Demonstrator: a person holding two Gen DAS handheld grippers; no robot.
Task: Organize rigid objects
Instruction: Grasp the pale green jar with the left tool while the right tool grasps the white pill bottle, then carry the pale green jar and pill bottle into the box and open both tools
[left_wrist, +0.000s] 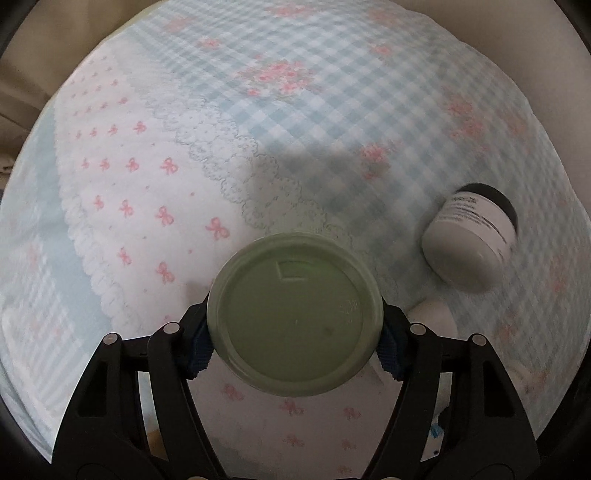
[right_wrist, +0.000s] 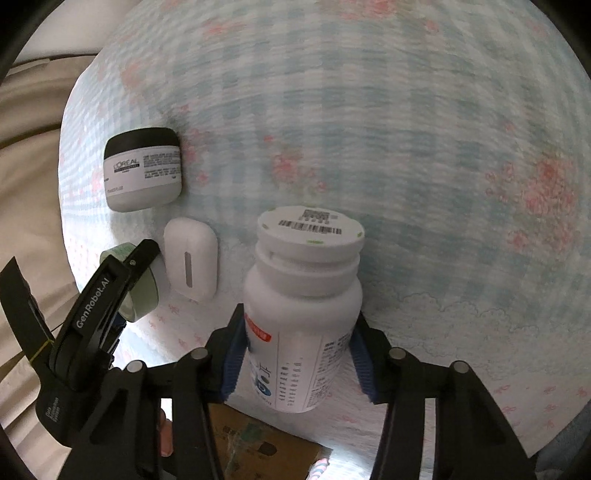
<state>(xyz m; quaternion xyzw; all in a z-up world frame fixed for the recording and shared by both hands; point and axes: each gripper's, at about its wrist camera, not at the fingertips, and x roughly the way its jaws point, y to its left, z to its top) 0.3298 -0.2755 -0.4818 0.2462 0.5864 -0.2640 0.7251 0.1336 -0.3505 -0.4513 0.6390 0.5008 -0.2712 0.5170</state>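
In the left wrist view a jar with a pale green lid (left_wrist: 293, 314) stands between the blue pads of my left gripper (left_wrist: 295, 343), which press on both its sides. In the right wrist view my right gripper (right_wrist: 295, 354) is shut on a white pill bottle (right_wrist: 303, 295) with a barcode on its cap; the bottle is upright. That view also shows the green-lidded jar (right_wrist: 146, 295) at the left, partly hidden by a black finger (right_wrist: 110, 291) of the left gripper.
A white cream jar with a black lid (right_wrist: 142, 170) (left_wrist: 471, 240) lies on its side on the blue checked tablecloth (right_wrist: 406, 147). A small white case (right_wrist: 190, 258) lies flat between it and the bottle. A cardboard box (right_wrist: 258, 446) sits below the table's near edge.
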